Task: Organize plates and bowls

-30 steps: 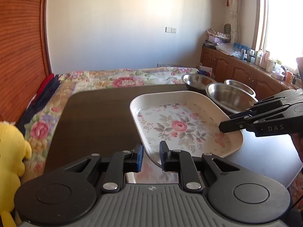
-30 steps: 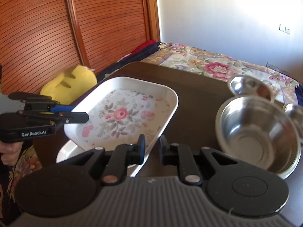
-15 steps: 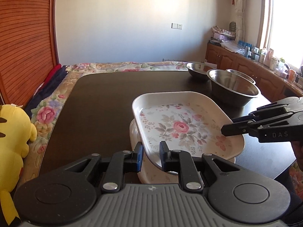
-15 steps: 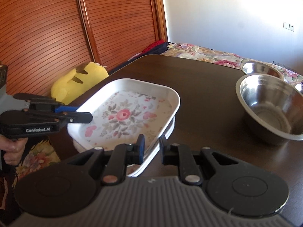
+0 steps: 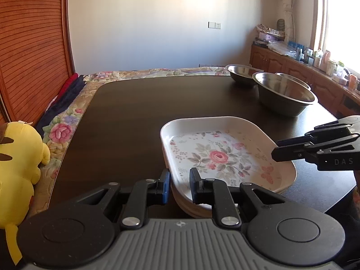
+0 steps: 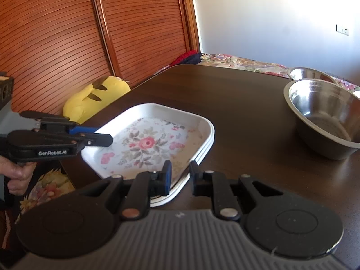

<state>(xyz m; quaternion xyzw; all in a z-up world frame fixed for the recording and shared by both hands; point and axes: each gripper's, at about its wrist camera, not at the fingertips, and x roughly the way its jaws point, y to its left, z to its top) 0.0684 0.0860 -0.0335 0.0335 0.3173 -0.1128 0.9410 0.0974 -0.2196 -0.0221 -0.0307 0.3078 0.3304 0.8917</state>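
Note:
A white tray with a rose print (image 5: pixel 220 157) (image 6: pixel 146 144) lies on top of a stack of like trays (image 6: pixel 203 151) on the dark table (image 5: pixel 135 112). My left gripper (image 5: pixel 180 185) is closed on the tray's near left rim; the right wrist view shows it (image 6: pixel 108 138) at that edge. On the opposite rim my right gripper (image 6: pixel 180 180) is closed too, and from the left wrist camera it (image 5: pixel 275 150) appears at the tray's right side. A large steel bowl (image 5: pixel 285 94) (image 6: pixel 324 117) stands beyond, with a smaller steel bowl (image 5: pixel 241 72) (image 6: pixel 308 74) behind it.
A third steel bowl (image 5: pixel 292 78) peeks out behind the large one. A yellow plush toy (image 5: pixel 18 157) (image 6: pixel 94 96) sits on the flowered bedcover (image 5: pixel 67 130) left of the table. Wooden slatted doors (image 6: pixel 56 45) stand beyond it. A cluttered cabinet (image 5: pixel 292 65) runs under the window.
The floral tray, held up in the air by both grippers a second ago, has come down and now rests on the stack. Both grippers sank with it.

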